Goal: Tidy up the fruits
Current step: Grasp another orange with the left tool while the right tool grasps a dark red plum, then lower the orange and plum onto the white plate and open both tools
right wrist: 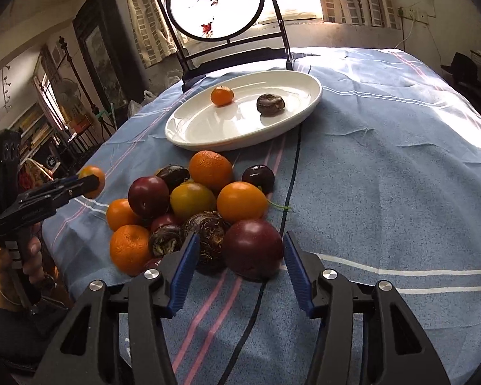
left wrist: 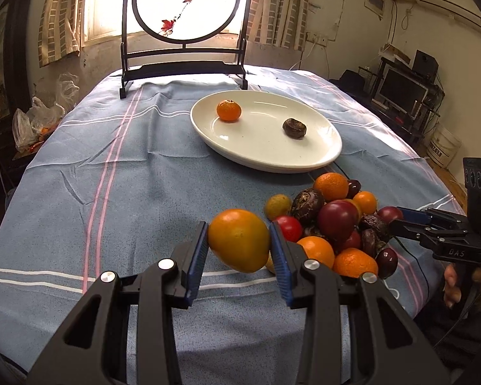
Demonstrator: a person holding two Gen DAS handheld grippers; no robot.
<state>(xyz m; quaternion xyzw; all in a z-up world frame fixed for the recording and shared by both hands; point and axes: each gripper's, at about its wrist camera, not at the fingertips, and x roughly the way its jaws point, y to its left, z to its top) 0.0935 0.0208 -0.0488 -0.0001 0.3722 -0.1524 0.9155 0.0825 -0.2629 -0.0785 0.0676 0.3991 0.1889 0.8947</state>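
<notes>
My left gripper (left wrist: 239, 226) is shut on an orange-yellow fruit (left wrist: 237, 245), held a little above the blue cloth; the right wrist view shows it at the left (right wrist: 91, 181). A pile of oranges, red plums and dark brown fruits (left wrist: 333, 221) (right wrist: 192, 199) lies beside it. My right gripper (right wrist: 240, 235) (left wrist: 394, 218) stands open at the pile's near edge, with a dark red plum (right wrist: 251, 248) between its blue pads; the left pad sits apart from the plum. Further back, a white oval plate (left wrist: 256, 147) (right wrist: 215, 128) holds a mandarin (left wrist: 229, 110) and one dark brown fruit (left wrist: 294, 128).
A round painted screen on a black stand (left wrist: 184, 6) stands at the table's far edge behind the plate. A thin black cable (right wrist: 291, 173) runs across the cloth beside the pile. Plastic bags (left wrist: 38, 118) sit off the table's left side. A hand (right wrist: 16, 256) grips the left tool.
</notes>
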